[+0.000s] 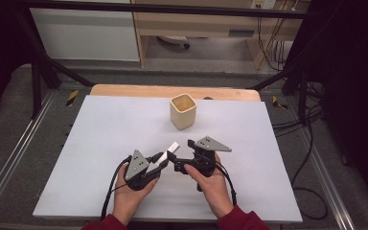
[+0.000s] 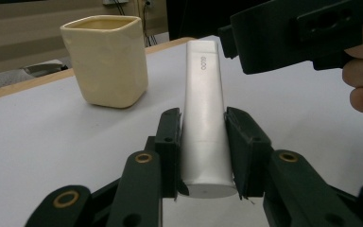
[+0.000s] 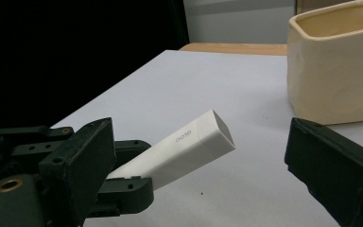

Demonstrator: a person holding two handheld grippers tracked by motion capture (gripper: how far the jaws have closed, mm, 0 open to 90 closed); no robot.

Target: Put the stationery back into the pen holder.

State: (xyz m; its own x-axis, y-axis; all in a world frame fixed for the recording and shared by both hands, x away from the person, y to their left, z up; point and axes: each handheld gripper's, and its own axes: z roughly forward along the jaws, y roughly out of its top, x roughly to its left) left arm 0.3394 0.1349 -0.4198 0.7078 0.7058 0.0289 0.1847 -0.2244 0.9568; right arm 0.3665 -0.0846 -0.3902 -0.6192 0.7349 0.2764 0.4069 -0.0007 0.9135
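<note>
The cream cup [image 1: 183,111] stands near the desk's [image 1: 100,139] far edge, its inside hidden; the left gripper [image 2: 203,151] clamps a white tube [image 2: 204,123] with small unreadable print, while the right gripper [image 3: 194,156] hangs released around its tip.

tube [image 2: 203,118]: white, grey lettering | cup [image 1: 182,111]: cream | counter [image 1: 100,139]: pale grey | left tool [image 2: 202,156]: black | sleeves [image 1: 239,221]: dark red
</note>
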